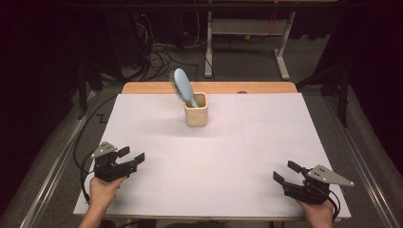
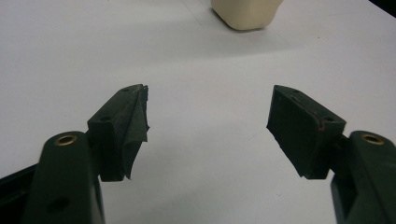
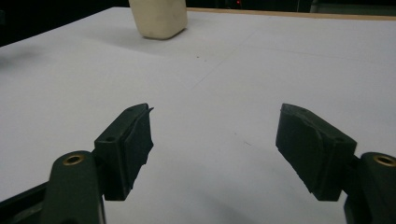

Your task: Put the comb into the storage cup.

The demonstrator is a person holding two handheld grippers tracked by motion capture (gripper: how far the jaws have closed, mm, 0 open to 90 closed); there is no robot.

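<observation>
A cream square cup (image 1: 196, 113) stands upright on the white table sheet (image 1: 209, 156), toward the far middle. A light blue hairbrush (image 1: 183, 87) leans in it, bristle head up and tilted left. My left gripper (image 1: 131, 155) rests near the front left of the sheet, jaws open and empty, pointing right toward the centre. My right gripper (image 1: 286, 172) sits at the front right, open and empty, pointing left and away. The cup's base (image 2: 246, 13) appears ahead of the left gripper (image 2: 208, 109), and the cup (image 3: 159, 17) is far ahead-left of the right gripper (image 3: 215, 123).
A wooden table edge (image 1: 209, 87) shows behind the sheet. Beyond it are a desk frame (image 1: 247, 42) and tangled cables (image 1: 161, 54) on the dark floor. Metal rails (image 1: 57, 166) run along both sides of the table.
</observation>
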